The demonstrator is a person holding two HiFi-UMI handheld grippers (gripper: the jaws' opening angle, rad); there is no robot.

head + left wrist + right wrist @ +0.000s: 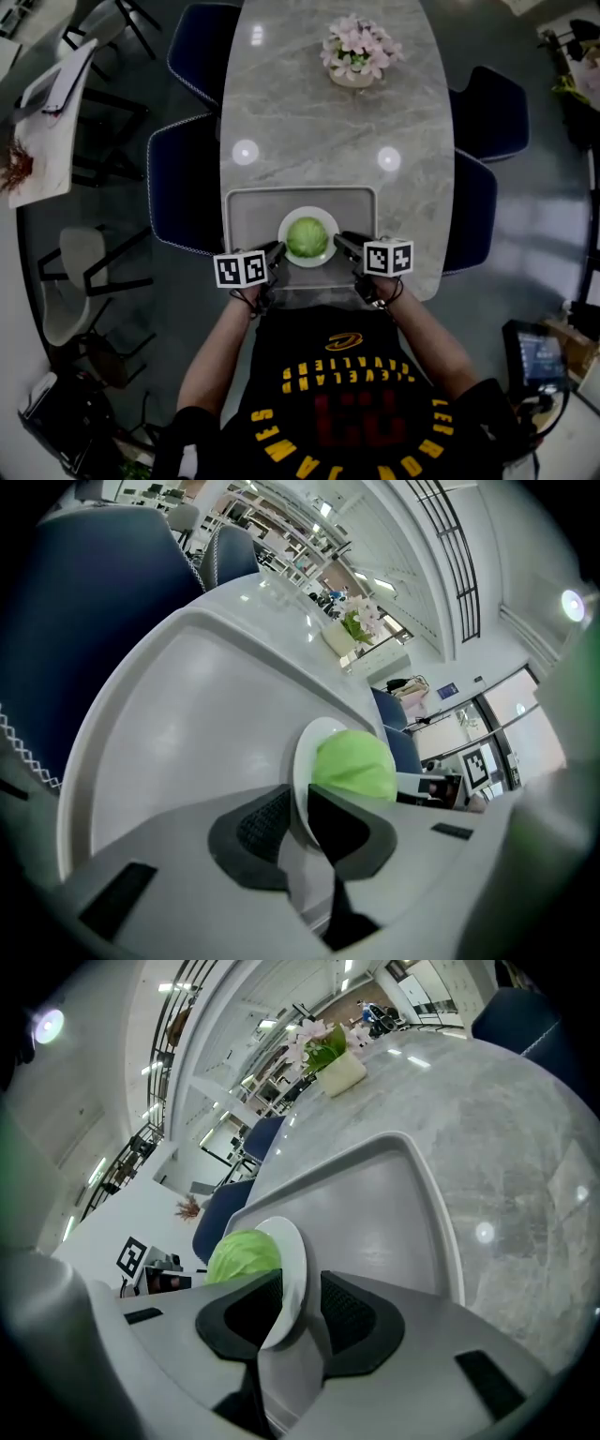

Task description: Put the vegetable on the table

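You had the green cabbage head (307, 236) sitting in the middle of a small white plate (309, 263), and that plate hung directly between your two tools. The left gripper (278, 251) was pinched on the plate's left rim and the right gripper (339, 242) on its right rim. In the left gripper view the left gripper (298, 822) had its dark pads closed over the rim, with the cabbage just past them toward the right. The right gripper view mirrored this: the right gripper (295, 1307) was clamped on the rim, with the cabbage just past it toward the left. Neither hand was nearer, so the load sat evenly on the line joining your jaws, which ran across the table's width. The plate lay over the near edge of the grey tray (253, 211), at your end of the marble table (328, 122). Whether it rested on the tray or was held just above it could not be told. The bare marble lay ahead of you, beyond the tray's far lip, so the coming move probably called for both hands carrying forward level and together.
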